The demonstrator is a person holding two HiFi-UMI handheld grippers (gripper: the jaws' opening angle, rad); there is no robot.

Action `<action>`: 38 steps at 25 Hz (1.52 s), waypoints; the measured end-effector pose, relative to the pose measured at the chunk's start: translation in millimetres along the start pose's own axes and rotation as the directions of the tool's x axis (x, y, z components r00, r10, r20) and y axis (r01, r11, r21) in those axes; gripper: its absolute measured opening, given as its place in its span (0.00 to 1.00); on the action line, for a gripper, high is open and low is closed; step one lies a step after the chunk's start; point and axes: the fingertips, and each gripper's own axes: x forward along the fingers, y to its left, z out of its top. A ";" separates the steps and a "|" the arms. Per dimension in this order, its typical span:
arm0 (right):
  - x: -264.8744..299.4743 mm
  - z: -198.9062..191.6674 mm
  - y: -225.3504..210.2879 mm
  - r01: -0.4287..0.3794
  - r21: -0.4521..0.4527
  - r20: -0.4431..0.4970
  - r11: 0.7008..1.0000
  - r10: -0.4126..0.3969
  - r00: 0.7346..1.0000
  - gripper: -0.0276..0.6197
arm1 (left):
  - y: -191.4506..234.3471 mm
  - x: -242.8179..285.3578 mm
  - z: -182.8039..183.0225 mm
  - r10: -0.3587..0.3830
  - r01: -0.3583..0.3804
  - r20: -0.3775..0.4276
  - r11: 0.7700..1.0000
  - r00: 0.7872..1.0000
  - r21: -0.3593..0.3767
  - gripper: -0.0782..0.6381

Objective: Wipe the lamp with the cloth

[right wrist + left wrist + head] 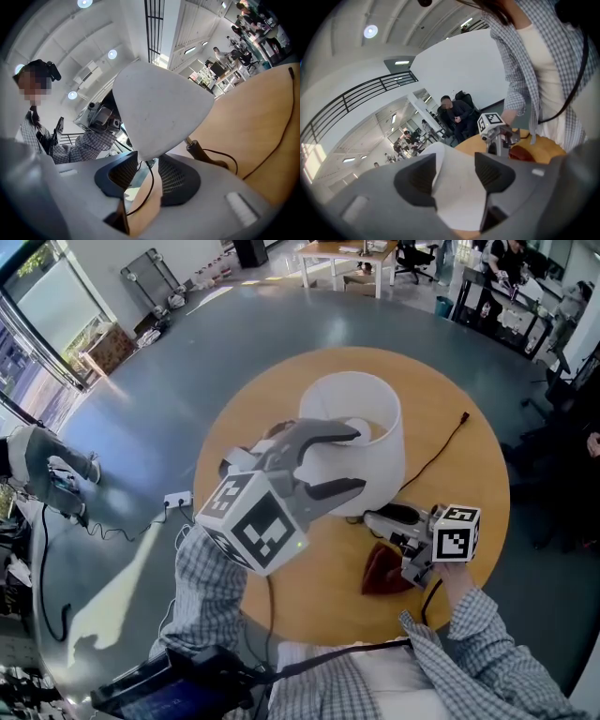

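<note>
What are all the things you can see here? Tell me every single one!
table: one, round, light wood, in the middle of the grey floor
lamp: one, white shade, on the table
cord: one, black, runs from the lamp across the table
cloth: one, dark red, on the table beside the right tongs
power strip: one, white, on the floor left of the table
left tongs: one, grey, open, lamp shade between them
right tongs: one, grey, open, by the cloth

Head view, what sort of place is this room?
Likely an open-plan office or lab: desks with office chairs at the back, a seated person behind the table, a railed mezzanine overhead.
</note>
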 end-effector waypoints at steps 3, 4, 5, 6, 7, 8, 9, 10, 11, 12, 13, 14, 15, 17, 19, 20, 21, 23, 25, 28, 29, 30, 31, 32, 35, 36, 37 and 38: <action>-4.2 0.3 -1.8 -0.002 0.004 -0.001 1.000 0.002 1.000 0.27 | -0.4 4.3 5.2 0.008 -0.008 0.019 1.000 1.000 -0.008 0.47; -5.2 0.0 -2.2 -0.001 0.004 -0.001 1.000 0.001 1.000 0.27 | -0.7 5.0 6.7 0.011 -0.011 0.024 1.000 1.000 -0.009 0.47; -6.7 -0.6 -2.3 0.000 0.006 0.000 1.000 0.000 1.000 0.27 | -1.6 5.4 8.7 0.014 -0.013 0.031 1.000 0.999 -0.011 0.47; -8.5 -1.3 -1.9 0.000 0.009 0.003 1.000 0.000 1.000 0.27 | -2.8 5.5 11.1 0.017 -0.016 0.039 1.000 0.999 -0.015 0.47; -10.3 -2.0 -1.4 0.000 0.012 0.007 1.000 0.000 1.000 0.28 | -4.0 5.1 13.6 0.021 -0.020 0.049 1.000 0.999 -0.022 0.47; -11.6 -2.5 -1.1 0.000 0.016 0.010 1.000 0.000 1.000 0.28 | -4.5 4.1 16.2 0.028 -0.026 0.063 0.999 0.998 -0.031 0.47; -11.9 -2.7 -1.1 0.001 0.020 0.012 1.000 -0.001 1.000 0.30 | -3.8 2.2 18.7 0.038 -0.034 0.080 0.998 0.996 -0.044 0.48; -11.1 -2.7 -1.4 0.005 0.021 0.010 1.000 -0.005 1.000 0.30 | -1.6 -0.7 21.0 0.050 -0.044 0.100 0.997 0.994 -0.061 0.48; -9.0 -2.4 -1.8 0.010 0.021 0.006 1.000 -0.010 1.000 0.30 | 1.7 -4.4 22.9 0.063 -0.053 0.122 0.995 0.991 -0.082 0.48; -6.6 -2.4 -1.9 0.016 0.020 0.000 1.000 -0.016 1.000 0.30 | 5.4 -8.4 24.3 0.075 -0.061 0.143 0.993 0.987 -0.103 0.48; -4.8 -3.1 -1.3 0.021 0.017 -0.007 1.000 -0.021 1.000 0.30 | 8.3 -12.1 25.4 0.088 -0.069 0.161 0.990 0.983 -0.122 0.48; -4.2 -5.3 0.2 0.025 0.015 -0.012 1.000 -0.025 1.000 0.30 | 9.5 -15.4 26.5 0.101 -0.077 0.176 0.987 0.979 -0.138 0.48; -4.8 -8.8 2.5 0.027 0.014 -0.017 1.000 -0.027 0.999 0.30 | 8.5 -18.2 27.9 0.110 -0.082 0.186 0.985 0.976 -0.149 0.48; -8.1 -16.6 5.5 0.030 0.012 -0.023 0.999 -0.030 0.999 0.30 | 3.3 -20.5 30.5 0.117 -0.087 0.195 0.984 0.974 -0.157 0.48; -13.4 -22.3 3.1 0.037 0.011 -0.026 0.999 -0.037 0.999 0.30 | -0.9 -17.1 30.8 0.119 -0.090 0.195 0.984 0.974 -0.151 0.48; -16.1 -24.6 1.0 0.042 0.011 -0.028 0.999 -0.041 0.999 0.30 | -2.6 -14.8 30.4 0.119 -0.091 0.193 0.985 0.974 -0.147 0.48; -18.6 -26.7 -0.9 0.046 0.012 -0.029 0.999 -0.046 0.999 0.30 | -4.3 -12.8 30.1 0.117 -0.090 0.192 0.985 0.974 -0.145 0.48; -23.6 -29.4 -2.5 0.054 0.014 -0.027 0.998 -0.053 0.998 0.30 | -7.7 -10.7 30.7 0.114 -0.086 0.193 0.986 0.975 -0.145 0.48; -27.4 -30.7 -1.6 0.064 0.012 -0.027 0.998 -0.063 0.998 0.30 | -9.9 -11.8 32.0 0.117 -0.089 0.196 0.985 0.974 -0.150 0.48; -32.2 -30.8 -0.1 0.094 -0.005 -0.019 0.996 -0.094 0.995 0.28 | -9.6 -19.7 33.3 0.147 -0.114 0.202 0.980 0.968 -0.166 0.46; -34.3 -30.4 -0.4 0.111 -0.018 -0.013 0.994 -0.111 0.994 0.25 | -7.8 -24.3 34.0 0.165 -0.131 0.200 0.977 0.966 -0.171 0.44; -36.7 -30.0 -0.7 0.131 -0.037 -0.010 0.991 -0.131 0.991 0.23 | -5.6 -29.9 34.4 0.186 -0.152 0.197 0.973 0.963 -0.177 0.42; -39.2 -29.9 -0.7 0.153 -0.061 -0.008 0.986 -0.154 0.988 0.20 | -3.8 -36.4 34.2 0.211 -0.174 0.195 0.966 0.958 -0.191 0.39; -41.4 -30.1 -0.3 0.177 -0.090 -0.007 0.980 -0.178 0.984 0.16 | -3.1 -43.1 32.8 0.240 -0.197 0.194 0.956 0.951 -0.217 0.35; -46.0 -34.2 2.6 0.255 -0.204 -0.002 0.945 -0.261 0.965 0.05 | -14.0 -59.3 20.7 0.327 -0.243 0.197 0.903 0.924 -0.354 0.17; -46.3 -37.8 4.2 0.276 -0.252 -0.007 0.928 -0.287 0.958 0.05 | -22.8 -60.9 15.0 0.344 -0.241 0.201 0.881 0.917 -0.408 0.12; -46.2 -42.4 5.8 0.291 -0.300 -0.015 0.908 -0.310 0.951 0.05 | -33.5 -60.0 8.7 0.351 -0.228 0.204 0.859 0.914 -0.459 0.12; -46.0 -47.3 7.2 0.304 -0.344 -0.022 0.888 -0.332 0.943 0.05 | -45.7 -57.1 2.3 0.351 -0.208 0.205 0.837 0.913 -0.506 0.12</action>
